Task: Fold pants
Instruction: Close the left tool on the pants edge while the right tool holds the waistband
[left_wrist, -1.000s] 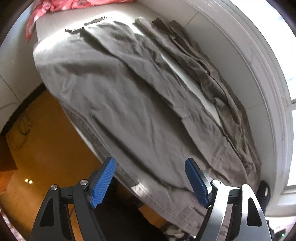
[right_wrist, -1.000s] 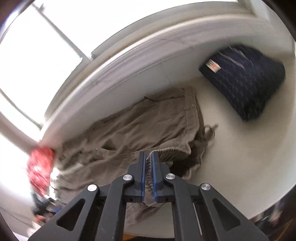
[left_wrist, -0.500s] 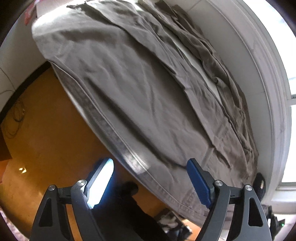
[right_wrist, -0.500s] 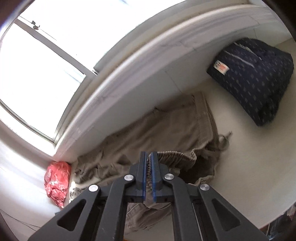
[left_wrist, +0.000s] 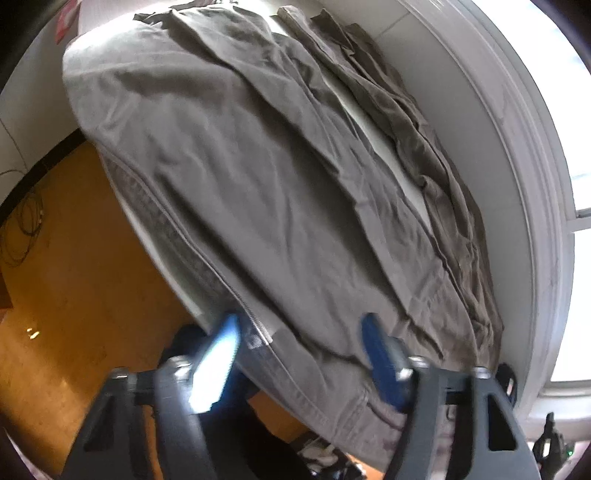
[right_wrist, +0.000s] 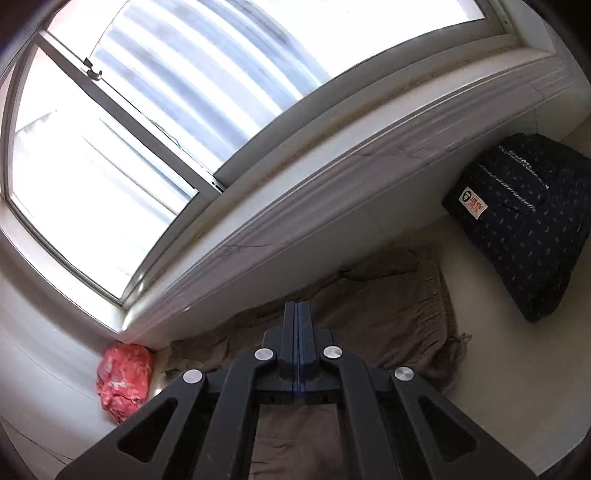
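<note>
From the left wrist, the grey-brown pants (left_wrist: 266, 192) lie spread across the white tabletop (left_wrist: 373, 129), one edge hanging over its near rim above the orange floor (left_wrist: 74, 277). The left tool (left_wrist: 299, 354) is closing, that edge between its blue pads.

From the right wrist, the right tool (right_wrist: 297, 314) is pressed together, empty, above the pants (right_wrist: 388, 314). A red cloth (right_wrist: 123, 376) and a folded navy garment (right_wrist: 532, 221) lie beside them.

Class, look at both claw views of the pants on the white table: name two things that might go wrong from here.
1. The pants overhang the table edge; the closing left claw may pinch only the hem, so they slide off.
2. The right claw is shut, apparently on nothing, leaving the waistband unheld.
</note>
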